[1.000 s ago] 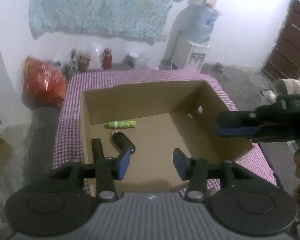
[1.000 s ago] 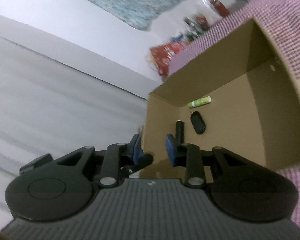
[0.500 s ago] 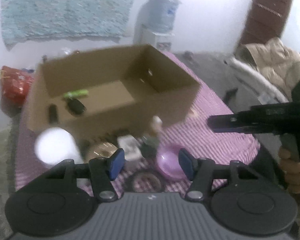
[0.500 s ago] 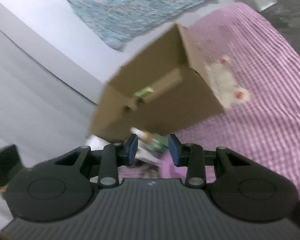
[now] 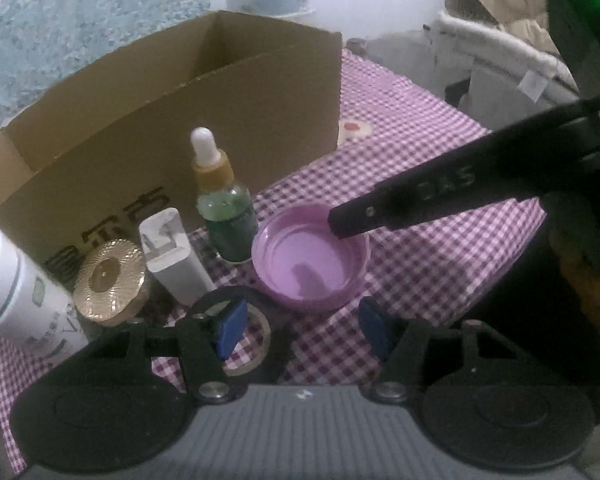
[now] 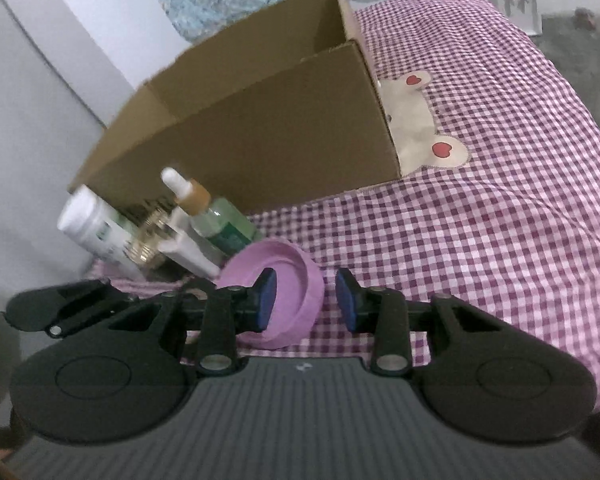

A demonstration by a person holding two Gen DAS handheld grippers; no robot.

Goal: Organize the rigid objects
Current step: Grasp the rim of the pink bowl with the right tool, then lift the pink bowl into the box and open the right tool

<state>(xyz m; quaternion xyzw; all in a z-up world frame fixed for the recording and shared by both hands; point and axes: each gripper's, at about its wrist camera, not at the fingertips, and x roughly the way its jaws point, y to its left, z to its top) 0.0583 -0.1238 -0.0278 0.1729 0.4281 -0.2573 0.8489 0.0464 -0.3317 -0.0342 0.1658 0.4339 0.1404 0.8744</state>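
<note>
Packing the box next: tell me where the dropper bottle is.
The dropper bottle stands upright before the cardboard box, between the white block and the purple lid.

Left view: a second ago I looked down into the cardboard box (image 5: 172, 120); now I face its outer wall, with the purple lid (image 5: 310, 258), dropper bottle (image 5: 222, 200) and white jar (image 5: 16, 292) on the checked cloth (image 5: 440, 248) in front.
Left gripper (image 5: 302, 328): jaws wider than before, opening, nothing between them.
Right gripper (image 6: 306, 298): dropped from the box rim to the purple lid; jaws closing, astride its rim.
</note>
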